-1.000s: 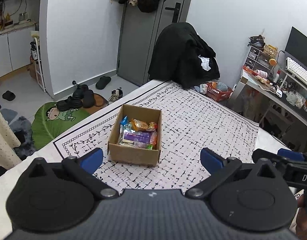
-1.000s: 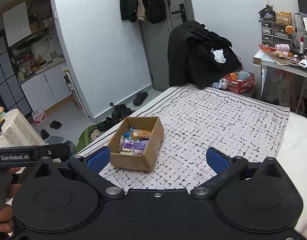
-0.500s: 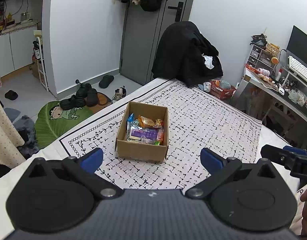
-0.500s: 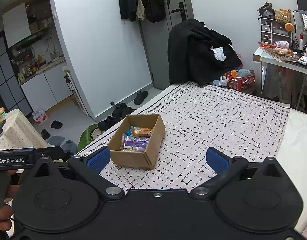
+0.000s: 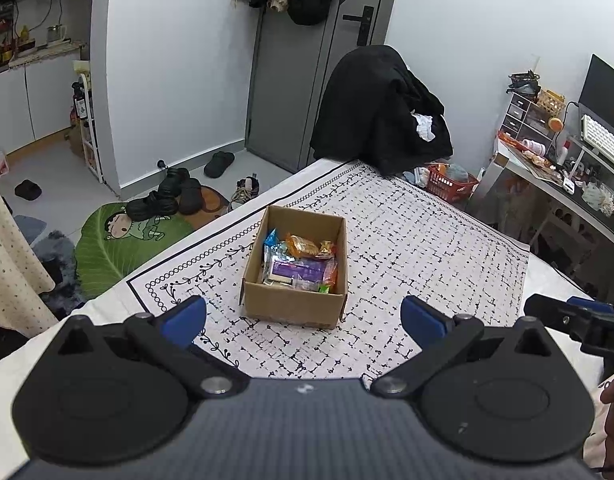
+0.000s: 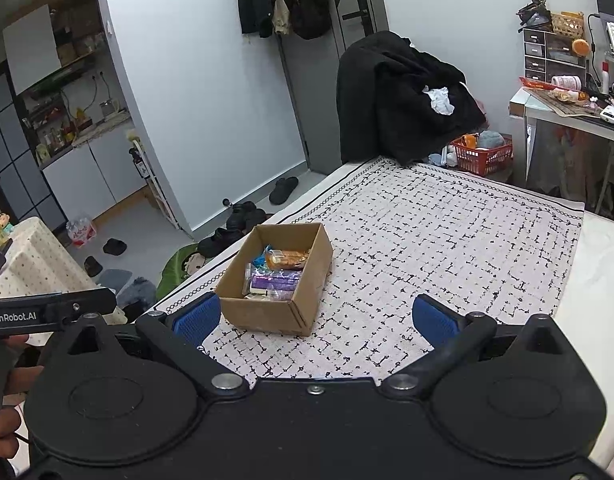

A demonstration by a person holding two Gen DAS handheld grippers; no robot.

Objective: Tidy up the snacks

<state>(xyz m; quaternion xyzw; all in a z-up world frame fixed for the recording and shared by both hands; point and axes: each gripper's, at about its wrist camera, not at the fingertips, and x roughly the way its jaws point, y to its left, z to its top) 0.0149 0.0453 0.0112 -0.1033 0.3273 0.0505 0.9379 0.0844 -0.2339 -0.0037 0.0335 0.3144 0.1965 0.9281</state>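
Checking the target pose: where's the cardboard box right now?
The cardboard box sits on the patterned cloth, centre in the left wrist view and left of centre in the right wrist view, near the cloth's floor-side edge, snacks inside.

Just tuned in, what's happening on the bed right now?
A person holds both grippers over the patterned cloth. The left gripper and right gripper are both open and empty, short of the cardboard box. The snack packets sit inside the box; nothing is being handled.
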